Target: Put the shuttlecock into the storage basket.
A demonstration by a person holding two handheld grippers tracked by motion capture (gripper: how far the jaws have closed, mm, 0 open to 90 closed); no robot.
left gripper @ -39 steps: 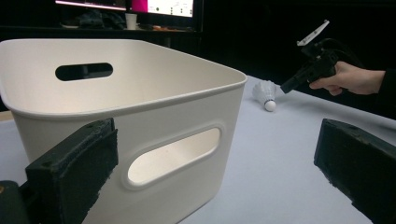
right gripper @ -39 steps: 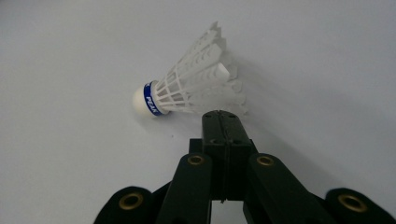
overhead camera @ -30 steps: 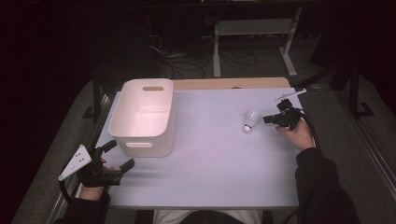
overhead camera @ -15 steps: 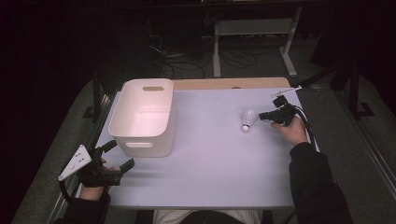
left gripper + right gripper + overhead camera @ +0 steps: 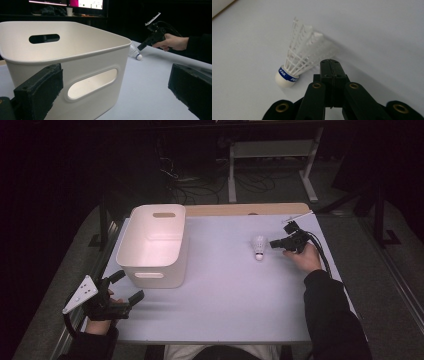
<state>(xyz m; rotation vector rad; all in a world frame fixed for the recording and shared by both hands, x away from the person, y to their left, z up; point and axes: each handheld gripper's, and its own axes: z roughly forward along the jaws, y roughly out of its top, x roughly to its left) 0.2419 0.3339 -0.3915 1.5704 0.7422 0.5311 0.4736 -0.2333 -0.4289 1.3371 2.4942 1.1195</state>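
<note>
Jaws pressed together, right gripper noses at shuttlecock; unopened, it may just push it away.

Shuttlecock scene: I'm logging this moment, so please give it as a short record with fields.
shuttlecock: lying on its side on the table, white skirt, blue band near the cork
right gripper: jaws shut, empty, tips right beside the shuttlecock's skirt
left gripper: jaws open, empty, at the near left, facing the bin
bin: white, empty, handle cutouts, left of the shuttlecock
</note>
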